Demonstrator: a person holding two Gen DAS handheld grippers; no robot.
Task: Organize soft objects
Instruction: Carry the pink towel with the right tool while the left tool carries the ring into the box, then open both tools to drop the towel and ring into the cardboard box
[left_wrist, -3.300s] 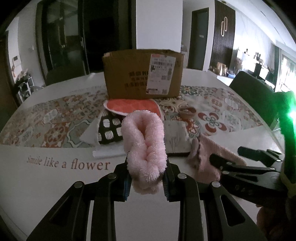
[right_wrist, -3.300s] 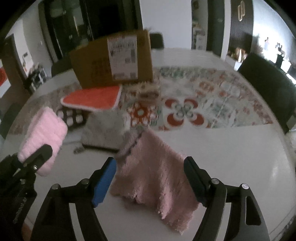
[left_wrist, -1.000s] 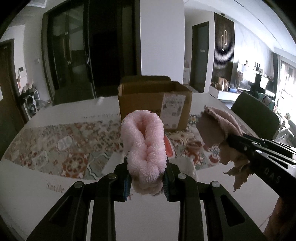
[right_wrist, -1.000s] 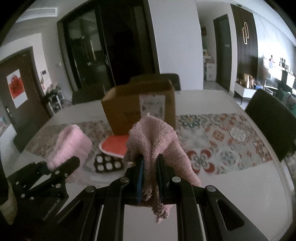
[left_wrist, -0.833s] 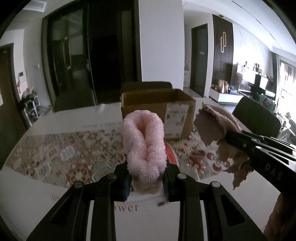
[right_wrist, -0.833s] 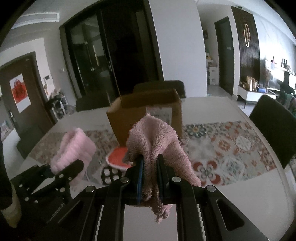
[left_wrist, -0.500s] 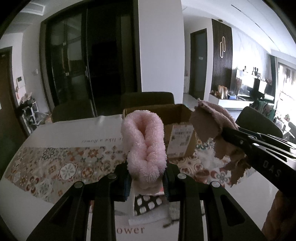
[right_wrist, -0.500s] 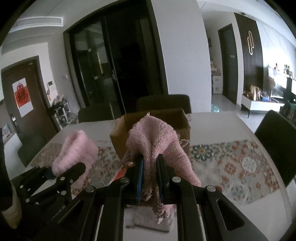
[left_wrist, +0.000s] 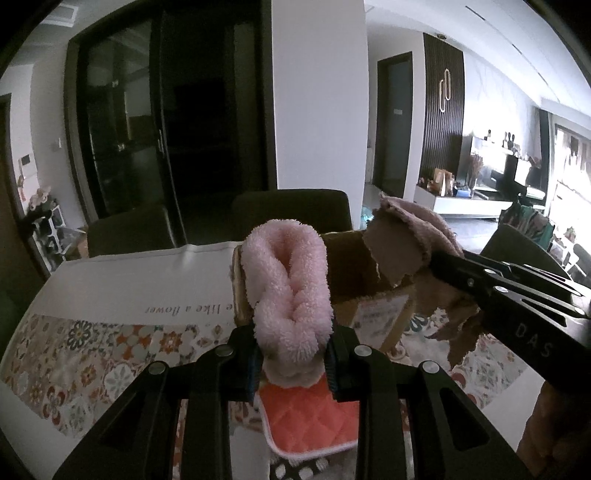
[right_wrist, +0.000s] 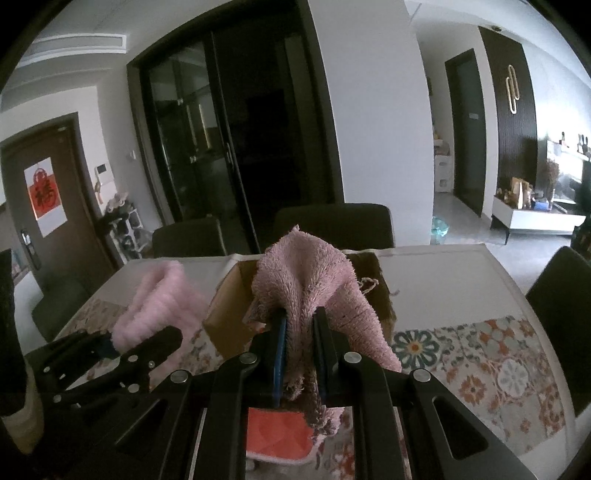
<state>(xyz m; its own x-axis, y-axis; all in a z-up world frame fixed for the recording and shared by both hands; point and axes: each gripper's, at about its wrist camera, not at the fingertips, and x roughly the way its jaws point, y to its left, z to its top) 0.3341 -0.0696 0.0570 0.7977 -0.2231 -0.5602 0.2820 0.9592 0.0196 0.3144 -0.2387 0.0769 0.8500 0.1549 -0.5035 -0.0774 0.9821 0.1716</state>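
Observation:
My left gripper is shut on a fluffy light-pink roll, held up in the air just short of the open cardboard box. My right gripper is shut on a dusty-pink towel that drapes over its fingers, right in front of the same box. In the left wrist view the right gripper reaches in from the right with the towel hanging at the box's rim. The left gripper and its pink roll show at the left of the right wrist view.
An orange quilted pad and a black-and-white patterned cloth lie on the table below the grippers. The table carries a floral runner. Dark chairs stand behind the box, another chair at the right.
Both grippers have risen and moved toward the box with their loads still gripped. The box now stands much closer and its open top shows.

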